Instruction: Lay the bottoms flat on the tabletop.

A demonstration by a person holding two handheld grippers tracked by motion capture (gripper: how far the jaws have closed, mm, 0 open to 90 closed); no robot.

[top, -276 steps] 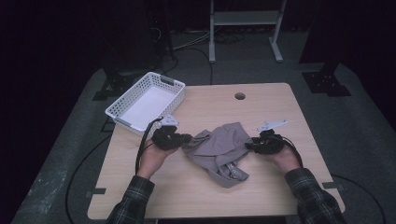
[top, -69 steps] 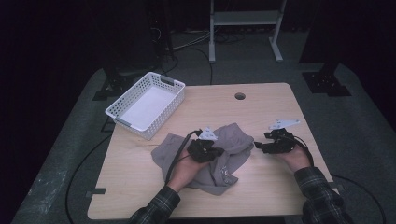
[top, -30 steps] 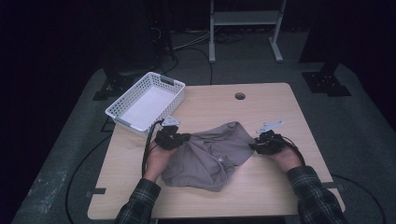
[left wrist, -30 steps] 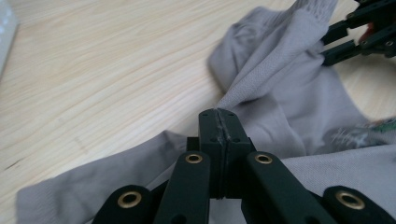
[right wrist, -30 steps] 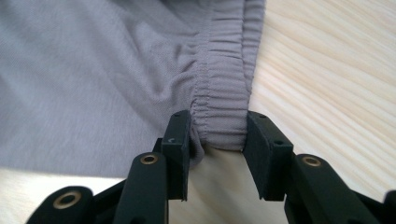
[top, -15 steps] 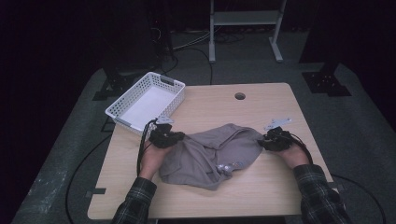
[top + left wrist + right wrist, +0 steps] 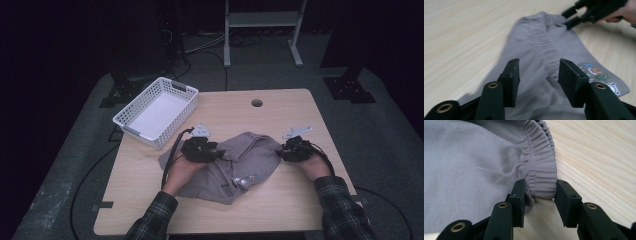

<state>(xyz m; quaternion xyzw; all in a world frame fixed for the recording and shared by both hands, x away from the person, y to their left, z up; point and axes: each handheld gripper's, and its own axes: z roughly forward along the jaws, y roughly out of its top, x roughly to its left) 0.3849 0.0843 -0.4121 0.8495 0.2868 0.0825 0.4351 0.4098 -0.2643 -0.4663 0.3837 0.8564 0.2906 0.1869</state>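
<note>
A grey garment (image 7: pixel 240 160) with an elastic waistband and small colourful prints (image 7: pixel 247 179) lies rumpled on the wooden table (image 7: pixel 280 210). My left gripper (image 7: pixel 220 152) sits over the cloth's left part. Its jaws have just been opening, and in the left gripper view they (image 7: pixel 537 67) stand apart above the cloth (image 7: pixel 541 37) without pressing it. My right gripper (image 7: pixel 280 151) is at the garment's right edge. In the right gripper view it (image 7: pixel 540 187) is shut on the gathered waistband (image 7: pixel 541 170).
A white plastic basket (image 7: pixel 157 112) stands at the table's back left corner. A round cable hole (image 7: pixel 257 103) is near the far edge. A metal stand (image 7: pixel 262 20) is on the floor behind the table. Both forearms wear plaid sleeves.
My left gripper has let go of the cloth's left edge and moved right, over the garment. The garment has gone from stretched out to slack and bunched. The right gripper has stayed put.
</note>
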